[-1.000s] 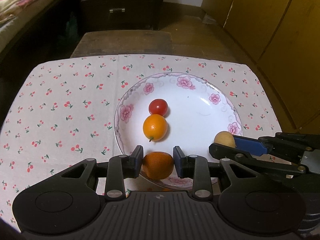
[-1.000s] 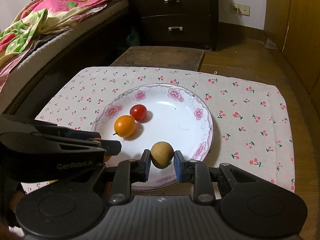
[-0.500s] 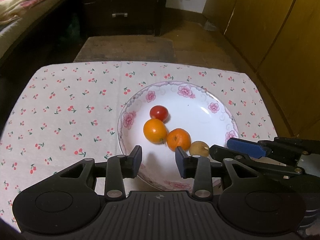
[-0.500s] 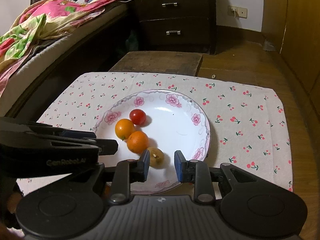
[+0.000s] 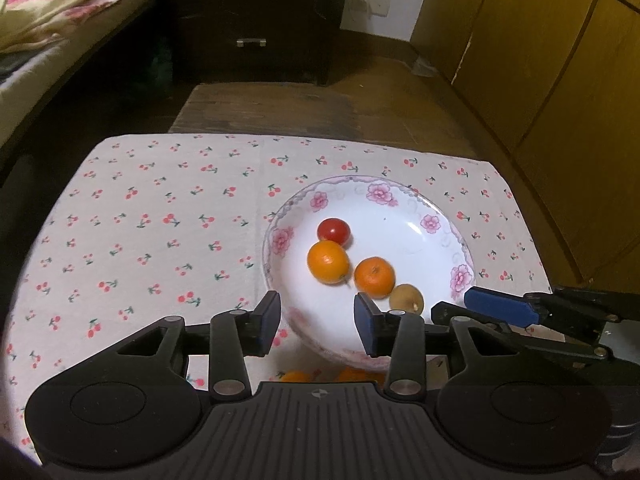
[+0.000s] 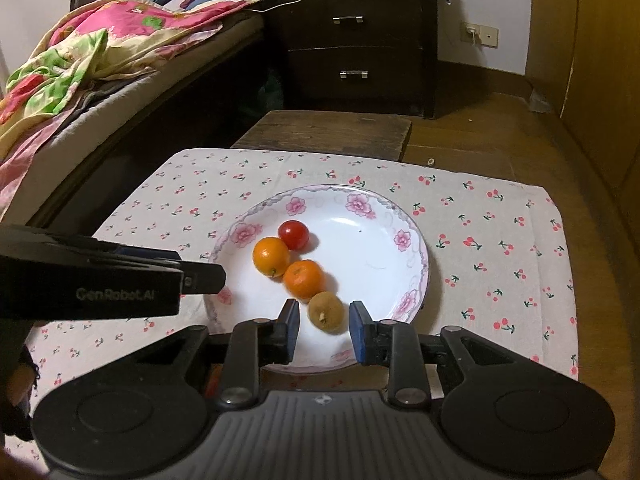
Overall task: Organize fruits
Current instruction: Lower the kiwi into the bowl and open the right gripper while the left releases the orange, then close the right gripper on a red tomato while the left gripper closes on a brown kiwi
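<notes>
A white plate with a pink flower rim (image 5: 376,194) (image 6: 412,240) lies on the cherry-print cloth. It holds a red tomato (image 5: 334,231) (image 6: 293,234), an orange (image 5: 328,261) (image 6: 271,256), a second orange (image 5: 374,277) (image 6: 303,278) and a brown fruit (image 5: 406,299) (image 6: 326,311) in a diagonal row. My left gripper (image 5: 317,323) is open and empty over the plate's near rim. My right gripper (image 6: 324,332) is open and empty, with the brown fruit lying just beyond its jaws.
The cherry-print cloth (image 5: 140,240) (image 6: 500,248) covers the low table. More orange fruit (image 5: 296,377) peeks out under the left gripper's body. A wooden bench (image 6: 328,132), a dark drawer chest (image 6: 356,48) and a bed (image 6: 80,80) stand beyond.
Both grippers have opened and dropped their fruit on the plate: the left let go of an orange, the right the brown fruit. Both have since drawn back and risen.
</notes>
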